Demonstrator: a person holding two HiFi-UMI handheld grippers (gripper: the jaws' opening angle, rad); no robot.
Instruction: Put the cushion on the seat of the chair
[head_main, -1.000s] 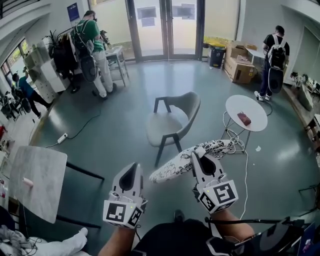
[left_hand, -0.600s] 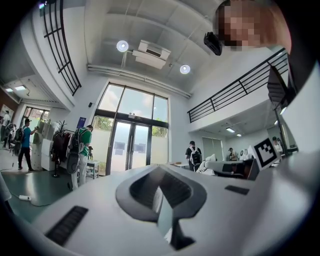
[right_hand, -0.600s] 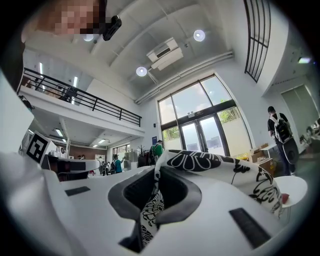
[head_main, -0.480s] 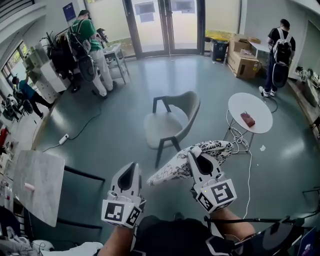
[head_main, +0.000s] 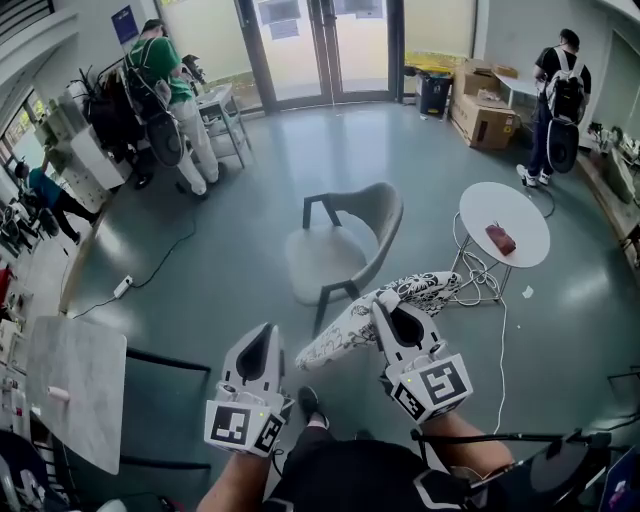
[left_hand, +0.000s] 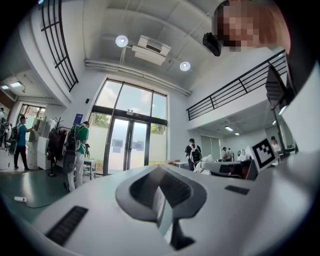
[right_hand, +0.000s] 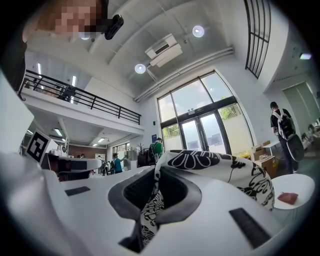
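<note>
My right gripper is clamped on the edge of the black-and-white cushion, which hangs just short of the grey chair. My left gripper has its jaws closed on nothing.

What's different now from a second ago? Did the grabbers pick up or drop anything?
The person has stepped toward the chair: a shoe now shows between the grippers, and the chair looks slightly nearer. Nothing was picked up or dropped. The right gripper still pinches the patterned cushion, and the left gripper is still shut and empty.
</note>
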